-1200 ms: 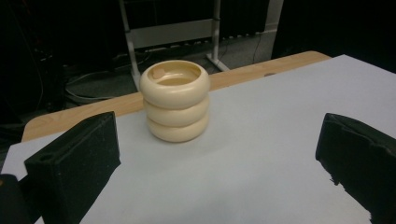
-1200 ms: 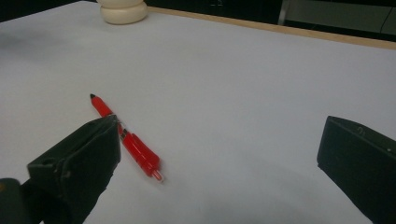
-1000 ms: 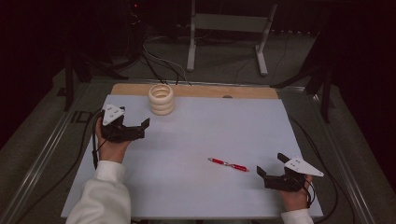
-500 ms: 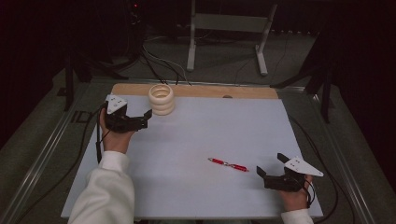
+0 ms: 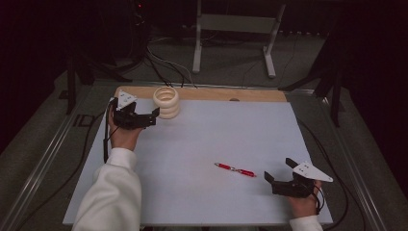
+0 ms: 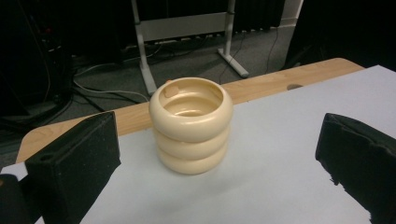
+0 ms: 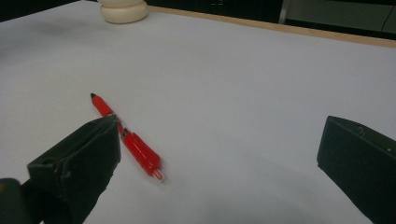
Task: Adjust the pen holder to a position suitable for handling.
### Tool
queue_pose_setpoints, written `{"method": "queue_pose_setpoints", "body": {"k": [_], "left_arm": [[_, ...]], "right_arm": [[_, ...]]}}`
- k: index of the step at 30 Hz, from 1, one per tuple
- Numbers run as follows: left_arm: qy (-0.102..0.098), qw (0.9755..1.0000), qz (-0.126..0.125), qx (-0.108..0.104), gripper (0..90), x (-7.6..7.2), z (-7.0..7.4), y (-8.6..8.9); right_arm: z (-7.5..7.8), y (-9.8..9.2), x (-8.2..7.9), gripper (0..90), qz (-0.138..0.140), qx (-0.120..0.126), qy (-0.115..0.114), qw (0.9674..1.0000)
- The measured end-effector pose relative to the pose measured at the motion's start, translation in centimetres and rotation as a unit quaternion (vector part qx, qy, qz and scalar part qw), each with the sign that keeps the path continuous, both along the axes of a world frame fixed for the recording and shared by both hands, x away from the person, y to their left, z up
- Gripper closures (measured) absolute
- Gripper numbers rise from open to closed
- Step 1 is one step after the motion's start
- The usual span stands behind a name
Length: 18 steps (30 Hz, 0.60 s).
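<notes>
Left gripper (image 5: 155,117) up at ten o'clock on the board, jaws spread wide, nothing between them, black pads pointing toward three o'clock. The left hand (image 5: 124,137) grips it from behind, and the white-sleeved forearm (image 5: 113,192) runs in from six o'clock, stretched well forward. Just past the jaw tips stands the cream, ribbed, ring-stacked plastic cup (image 5: 166,102), upright, very close to the gripper though I cannot tell whether anything touches. From the left gripper view the cup (image 6: 191,123) sits dead centre between the two pads, a clear gap on either side, its hollow mouth open to the camera.

Over at four o'clock, the right gripper (image 5: 278,173) lies low near the board's near edge, jaws likewise wide and empty, aimed toward nine o'clock, the right hand (image 5: 304,202) curled beneath it. Just off its tips lies the slim red plastic pen (image 5: 235,169), flat on the white sheet (image 5: 216,134).

The count: two grippers, one cup, one pen.

The right gripper view shows the pen's (image 7: 126,136) dark tip pointing away, its clear end nearer, with the body passing just behind one pad. The high view alone takes in the bare wooden strip (image 5: 231,94) at twelve o'clock, the grey metal stand (image 5: 233,29) beyond it and cables (image 5: 163,67) on the floor.
</notes>
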<state>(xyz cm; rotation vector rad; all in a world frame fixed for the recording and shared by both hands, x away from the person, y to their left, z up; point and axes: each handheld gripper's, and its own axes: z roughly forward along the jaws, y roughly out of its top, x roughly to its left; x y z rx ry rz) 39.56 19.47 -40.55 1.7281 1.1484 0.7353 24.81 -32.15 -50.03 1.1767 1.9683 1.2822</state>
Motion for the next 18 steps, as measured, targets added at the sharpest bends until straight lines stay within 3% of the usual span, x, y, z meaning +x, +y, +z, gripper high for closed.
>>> {"method": "queue_pose_setpoints", "body": {"k": [9,18], "left_arm": [[-0.005,0.9999,0.006,0.014,0.4,1.3,0.5,-0.6],[0.004,0.9997,0.004,0.023,0.4,3.1,0.5,-1.2]], "right_arm": [[0.0,-0.1,0.0,0.0,0.0,0.003,0.0,1.0],[0.0,-0.1,0.0,0.0,-0.001,0.005,0.0,1.0]]}}
